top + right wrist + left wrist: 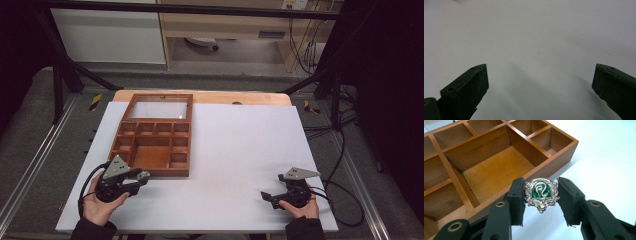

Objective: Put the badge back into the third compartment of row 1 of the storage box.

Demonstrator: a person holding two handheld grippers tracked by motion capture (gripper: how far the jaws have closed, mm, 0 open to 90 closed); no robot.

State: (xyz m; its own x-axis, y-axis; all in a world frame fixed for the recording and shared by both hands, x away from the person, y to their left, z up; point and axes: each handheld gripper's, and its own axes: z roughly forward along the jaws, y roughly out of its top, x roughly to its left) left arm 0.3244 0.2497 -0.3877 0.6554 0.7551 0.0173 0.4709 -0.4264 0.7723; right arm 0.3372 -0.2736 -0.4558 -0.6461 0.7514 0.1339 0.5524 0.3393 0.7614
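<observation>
A silver crest badge (541, 193) with a green enamel face and a snake on it is clamped between the jaws of my left gripper (541, 200). The left gripper (141, 178) sits just in front of the near edge of a wooden compartment box (152, 142) whose glass lid stands open at the back. In the left gripper view the box's large middle compartment (496, 170) lies straight ahead of the badge. My right gripper (266, 196) rests near the table's front right, jaws wide apart over bare white surface (536, 50), with nothing between them.
The white board (240, 150) covers a wooden table. Small empty compartments ring the box's large one. Black frame bars (60, 75) and cables (345, 150) stand around the table's sides and back.
</observation>
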